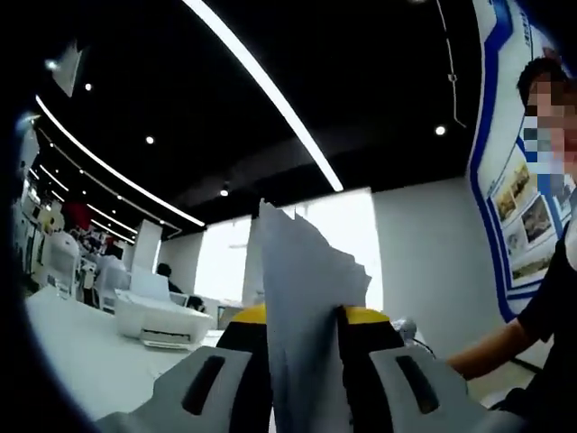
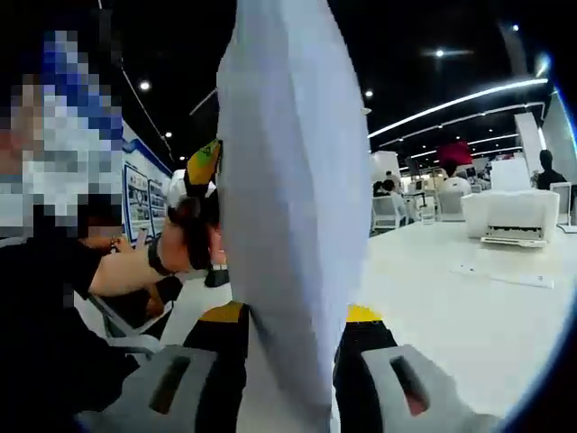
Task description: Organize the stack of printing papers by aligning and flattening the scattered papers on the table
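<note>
Looks like both claws are clamping the stack of white printing papers (image 1: 306,307) up off the white tabletop (image 1: 81,352), left claw (image 1: 302,361) and right claw (image 2: 293,361) squeezing it edge-up, so I'm guessing next is tapping the edges down square.

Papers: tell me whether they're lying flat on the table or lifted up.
Lifted: papers stand on edge between the right gripper jaws, above the table.
</note>
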Action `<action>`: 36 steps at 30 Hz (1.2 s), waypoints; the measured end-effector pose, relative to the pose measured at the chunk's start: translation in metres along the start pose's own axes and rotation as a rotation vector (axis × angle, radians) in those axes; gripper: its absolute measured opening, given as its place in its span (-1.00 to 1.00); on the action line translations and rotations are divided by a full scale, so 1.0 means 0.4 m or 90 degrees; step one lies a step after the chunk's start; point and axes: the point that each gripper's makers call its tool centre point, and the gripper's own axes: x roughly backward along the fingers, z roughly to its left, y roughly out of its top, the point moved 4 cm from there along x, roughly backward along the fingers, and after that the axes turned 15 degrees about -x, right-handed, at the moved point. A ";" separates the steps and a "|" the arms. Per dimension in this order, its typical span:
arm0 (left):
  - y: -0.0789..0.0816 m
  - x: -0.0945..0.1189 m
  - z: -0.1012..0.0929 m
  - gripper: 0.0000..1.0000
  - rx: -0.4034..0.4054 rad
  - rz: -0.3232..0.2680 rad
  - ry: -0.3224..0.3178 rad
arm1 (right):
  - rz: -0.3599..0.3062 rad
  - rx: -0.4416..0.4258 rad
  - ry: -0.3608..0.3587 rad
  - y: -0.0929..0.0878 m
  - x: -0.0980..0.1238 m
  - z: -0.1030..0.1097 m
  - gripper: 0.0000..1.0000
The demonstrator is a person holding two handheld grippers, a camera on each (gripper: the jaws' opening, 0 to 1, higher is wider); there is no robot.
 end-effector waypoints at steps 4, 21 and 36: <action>-0.001 0.006 0.013 -0.54 0.011 -0.004 0.011 | -0.005 -0.001 0.028 0.005 0.008 0.013 -0.89; 0.074 0.034 0.040 -0.34 -0.096 0.060 -0.040 | 0.127 0.142 0.021 0.106 0.061 0.050 -1.00; 0.124 0.045 -0.016 -0.24 -0.241 0.150 -0.155 | 0.333 0.380 -0.077 0.180 0.104 0.076 -1.00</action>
